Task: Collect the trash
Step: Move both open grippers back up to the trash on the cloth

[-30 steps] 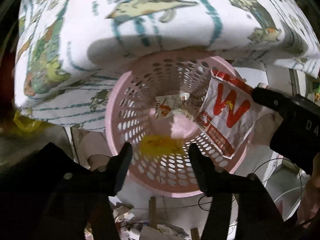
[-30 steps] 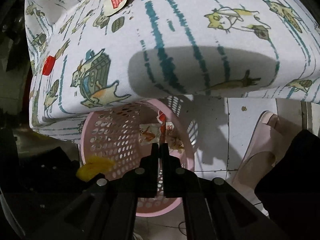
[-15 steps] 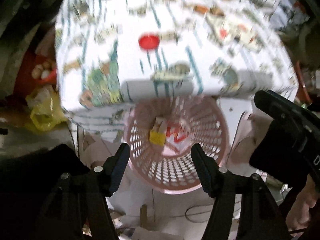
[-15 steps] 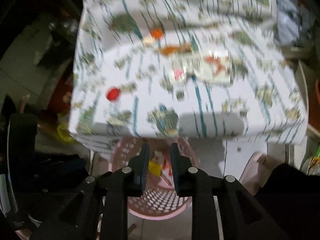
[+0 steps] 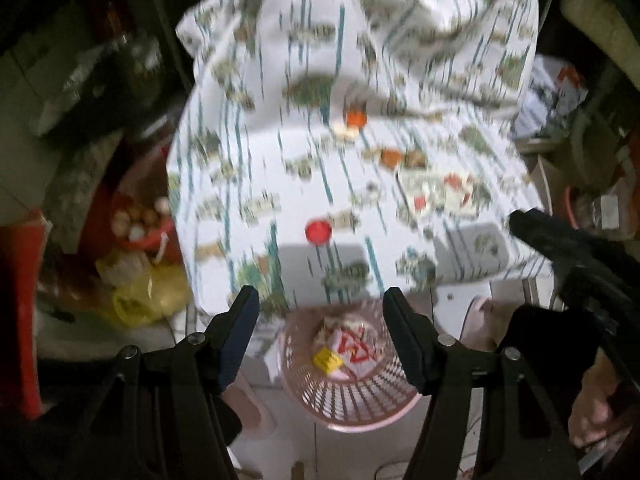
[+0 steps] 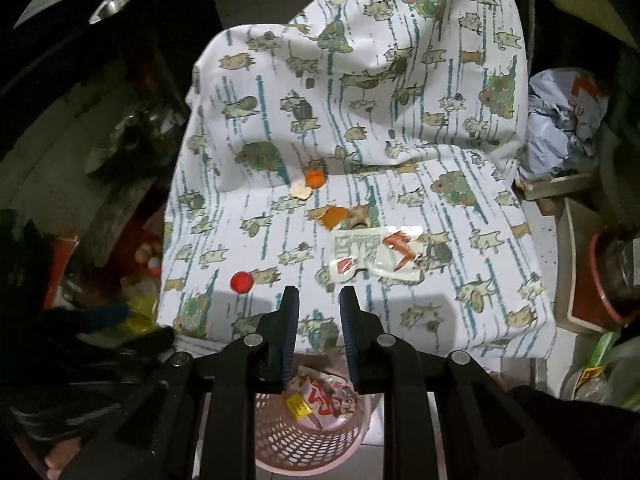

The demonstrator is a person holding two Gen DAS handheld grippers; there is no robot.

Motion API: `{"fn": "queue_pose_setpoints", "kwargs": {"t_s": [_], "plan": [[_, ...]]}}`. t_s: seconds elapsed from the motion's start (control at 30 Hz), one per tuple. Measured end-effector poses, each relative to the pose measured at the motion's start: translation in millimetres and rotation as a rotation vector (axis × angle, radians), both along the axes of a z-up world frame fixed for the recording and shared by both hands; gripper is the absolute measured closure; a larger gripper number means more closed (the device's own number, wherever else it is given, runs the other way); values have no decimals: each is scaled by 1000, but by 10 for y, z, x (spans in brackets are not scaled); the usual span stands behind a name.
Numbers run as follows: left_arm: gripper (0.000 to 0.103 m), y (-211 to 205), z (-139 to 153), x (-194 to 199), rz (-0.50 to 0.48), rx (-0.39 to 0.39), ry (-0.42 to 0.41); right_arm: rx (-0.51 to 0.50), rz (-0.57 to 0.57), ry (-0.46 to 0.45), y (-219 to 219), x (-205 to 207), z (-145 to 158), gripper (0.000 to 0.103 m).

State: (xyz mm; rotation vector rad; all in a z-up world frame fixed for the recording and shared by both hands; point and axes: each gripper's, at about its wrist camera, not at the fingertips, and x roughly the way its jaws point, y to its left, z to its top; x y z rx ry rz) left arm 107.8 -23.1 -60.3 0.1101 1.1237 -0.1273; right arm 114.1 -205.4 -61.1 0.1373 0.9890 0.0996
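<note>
Above the pink perforated plastic basket point(image 6: 308, 436), the left claw point(image 5: 318, 304) gapes wide and empty; the right claw point(image 6: 318, 300) stands narrowly parted, empty.

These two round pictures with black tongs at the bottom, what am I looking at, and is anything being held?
No robot here: a person carries a pair of black tongs in each hand, and a wide-angle camera on each looks along its fingers. One picture is from the left tongs, the blurred one; the other is from the right tongs. Both look down at a table under a patterned cloth. On it lie a red cap, an orange cap, some peel and a clear wrapper. Below the table's edge stands a pink basket with wrappers and a yellow scrap inside. Both tongs are empty: the left gapes wide, the right stands slightly apart.
</note>
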Motion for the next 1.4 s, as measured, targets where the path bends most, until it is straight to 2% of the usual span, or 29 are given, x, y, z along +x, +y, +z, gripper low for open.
{"fn": "queue_pose_setpoints", "kwargs": {"t_s": [0.1,0.17,0.23,0.37,0.53,0.6,0.67,0.77,0.8,0.87,0.9,1.03,1.17,1.27,1.33,1.4], "plan": [[40,33,131,96,-3,23,-32,-111,-2,25,1,240,189,80],[40,74,197,205,15,26,-37,-81,-56,8,-89,393,438,80],[39,129,255,302,25,10,-44,-72,-60,-15,-109,579,656,80],[35,178,314,492,39,49,-67,-162,-67,-60,-64,972,924,80],[29,185,305,688,51,64,-71,-165,-77,-61,-98,1314,1110,80],[28,176,269,735,54,55,-66,-201,-60,-68,-99,1416,1123,80],[27,155,199,779,50,50,-60,-230,-45,-67,-102,1469,1110,80],[26,113,57,870,47,67,-45,-208,-41,-114,-194,1446,1121,79],[26,110,21,901,47,60,-35,-211,-45,-138,-231,1416,1109,75],[22,118,-58,980,45,24,-3,-220,-53,-173,-305,1355,1022,54],[19,117,-107,1025,41,19,13,-225,-57,-182,-338,1328,958,53],[14,112,-302,1200,31,57,51,-205,-58,-141,-471,1288,564,53],[14,132,-629,1329,30,6,173,-142,-122,-63,-701,1286,72,53],[14,117,-883,1353,37,2,273,-78,-180,74,-898,1385,-249,53],[14,72,-994,1348,25,-10,313,-15,-171,122,-990,1466,-328,53],[14,14,-1073,1343,10,-20,346,-26,-173,126,-1029,1491,-351,53]]}}
